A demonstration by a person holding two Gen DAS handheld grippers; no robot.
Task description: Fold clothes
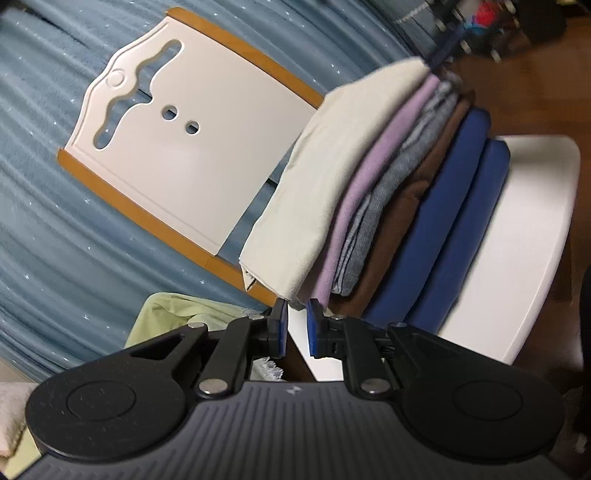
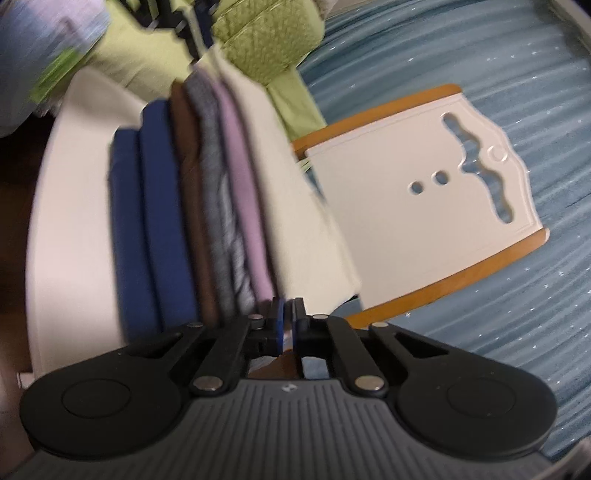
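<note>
Blue bedspread (image 1: 55,221); folded stack (image 1: 369,192) seemingly beyond tongs (image 1: 297,310).

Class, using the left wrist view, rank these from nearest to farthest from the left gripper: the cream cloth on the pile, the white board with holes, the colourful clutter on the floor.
1. Cream cloth: its corner lies just ahead of the left gripper.
2. White board: farther out, to the left, on the blue bedding.
3. Colourful clutter: farthest, top right.

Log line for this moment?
stack: folded, on white seat | left tongs: open, empty | right tongs: shut by cream cloth
</note>
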